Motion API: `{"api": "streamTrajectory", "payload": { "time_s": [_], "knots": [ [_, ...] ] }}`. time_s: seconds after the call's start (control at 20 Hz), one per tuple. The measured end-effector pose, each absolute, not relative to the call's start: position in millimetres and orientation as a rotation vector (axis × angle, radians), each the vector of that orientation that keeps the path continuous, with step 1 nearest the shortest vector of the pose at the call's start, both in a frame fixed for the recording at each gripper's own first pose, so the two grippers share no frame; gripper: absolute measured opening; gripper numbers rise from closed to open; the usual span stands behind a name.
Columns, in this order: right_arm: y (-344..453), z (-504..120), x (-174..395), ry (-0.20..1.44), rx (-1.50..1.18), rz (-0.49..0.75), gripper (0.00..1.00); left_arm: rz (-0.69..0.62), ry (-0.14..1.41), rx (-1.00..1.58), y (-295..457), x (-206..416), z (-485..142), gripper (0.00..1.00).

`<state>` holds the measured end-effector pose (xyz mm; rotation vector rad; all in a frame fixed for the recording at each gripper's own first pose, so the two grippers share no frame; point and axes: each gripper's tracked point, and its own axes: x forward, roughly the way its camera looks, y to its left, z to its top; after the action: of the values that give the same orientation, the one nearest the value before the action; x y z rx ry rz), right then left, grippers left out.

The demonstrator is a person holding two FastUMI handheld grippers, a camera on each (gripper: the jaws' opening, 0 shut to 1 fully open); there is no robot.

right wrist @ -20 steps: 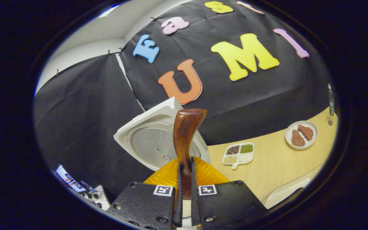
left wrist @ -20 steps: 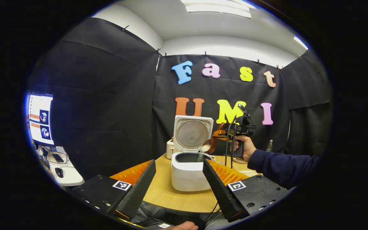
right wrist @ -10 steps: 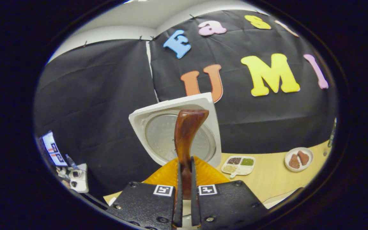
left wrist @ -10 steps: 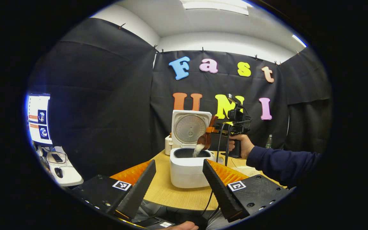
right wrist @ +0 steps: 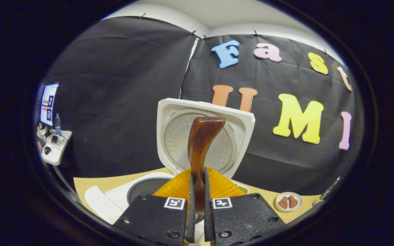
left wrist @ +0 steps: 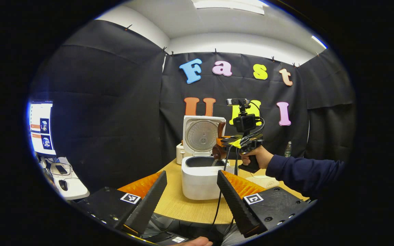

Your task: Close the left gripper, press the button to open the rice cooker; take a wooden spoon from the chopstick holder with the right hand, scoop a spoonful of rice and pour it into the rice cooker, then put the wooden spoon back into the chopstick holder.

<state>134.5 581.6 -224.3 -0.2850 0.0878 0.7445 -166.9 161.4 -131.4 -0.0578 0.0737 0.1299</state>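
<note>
1. One dark brown wooden spoon [right wrist: 202, 143] stands clamped between both fingers of the right gripper [right wrist: 197, 208], its handle end rising in front of the cooker's raised lid; in the left gripper view the bowl end [left wrist: 216, 153] hangs just over the pot's rim.
2. The white rice cooker [left wrist: 199, 177] sits open on the round wooden table [left wrist: 183, 206], lid upright, so rice can drop straight in.
3. A hand [left wrist: 255, 157] carries the right gripper beside the cooker.
4. The left gripper [left wrist: 192, 201] hangs back near the table edge, fingers wide apart, touching nothing, probably to stay clear.
</note>
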Motion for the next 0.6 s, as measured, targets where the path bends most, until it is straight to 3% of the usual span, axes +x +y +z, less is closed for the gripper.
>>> {"api": "streamTrajectory", "payload": {
  "time_s": [0.25,0.6],
  "knots": [
    [558.6,-204.8,130.7,0.039,-0.289,0.725,0.15,0.128,0.079,-0.056,159.1,-163.9,-133.5,0.94],
    [464.1,-177.2,138.5,0.026,-0.202,0.663,0.16,0.144,0.036,-0.081,158.5,-155.8,-125.3,0.94]
  ]
}}
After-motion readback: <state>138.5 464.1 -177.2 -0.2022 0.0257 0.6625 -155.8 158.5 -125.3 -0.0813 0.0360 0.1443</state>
